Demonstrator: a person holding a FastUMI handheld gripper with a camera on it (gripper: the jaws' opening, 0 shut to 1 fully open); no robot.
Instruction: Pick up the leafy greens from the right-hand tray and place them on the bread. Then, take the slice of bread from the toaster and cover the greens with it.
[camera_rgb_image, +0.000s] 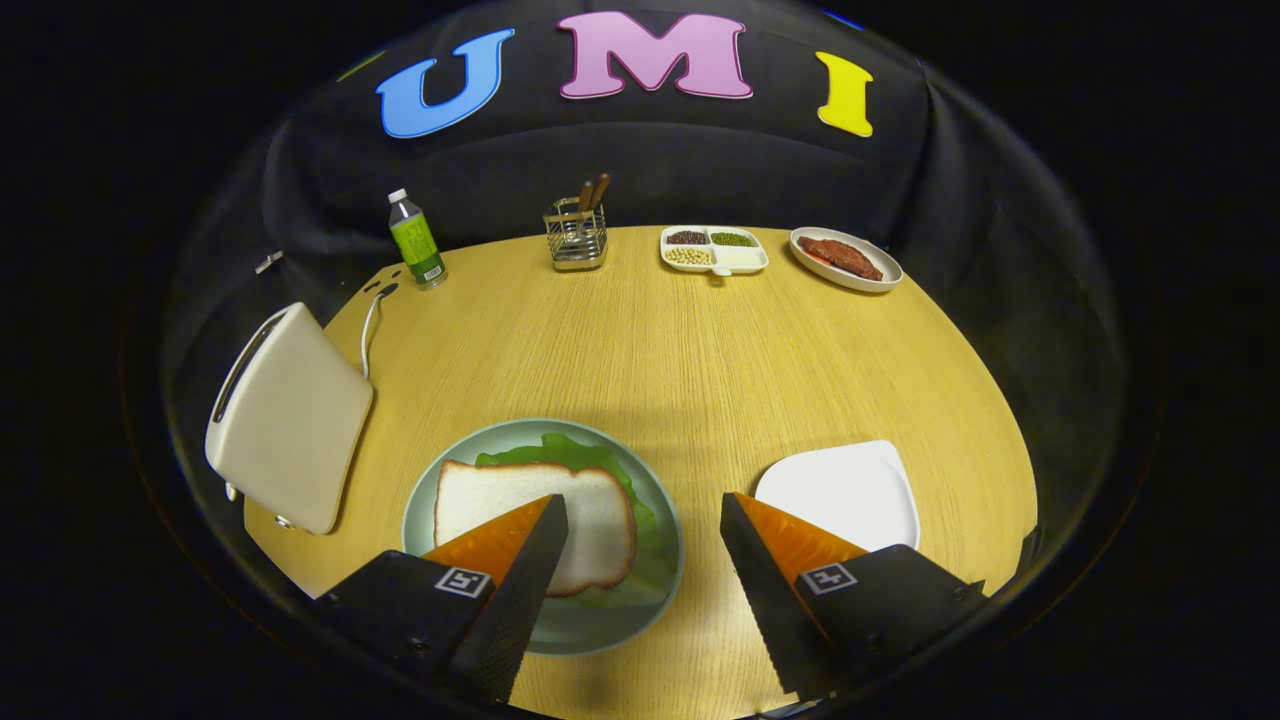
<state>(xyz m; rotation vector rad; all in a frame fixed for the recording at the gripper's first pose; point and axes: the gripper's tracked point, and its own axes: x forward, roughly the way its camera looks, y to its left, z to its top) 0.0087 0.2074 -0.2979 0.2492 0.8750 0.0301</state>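
Spanning most of the view, a round wooden table (700, 370) with pale straight grain carries every item. A cream toaster (290, 420) stands near its left edge, tilted in the fisheye, its slot along the upper left side and a white cord (368, 340) running back from it. Beside the toaster, a pale green plate (425, 500) holds the sandwich: a white bread slice (590, 505) with a brown crust lies on top of leafy greens (560, 450), whose ruffled edges show behind and to the right of the slice. The gripper (640, 520) hovers above the table with its fingers spread wide and nothing between them; the left finger overlaps the bread and plate in the view, though contact cannot be judged, and the right finger lies just beside a white square tray (850, 490), which is bare. Each finger base bears a small square black-and-white marker.

Along the far edge, from right to left: an oval dish (880, 283) with a reddish-brown slab of meat (840, 257); a white divided dish (745, 262) with dark, green and pale beans in three compartments; a wire holder (576, 243) with brown-handled utensils; and a bottle (416, 241) with a white cap and green label, its writing too small to read.
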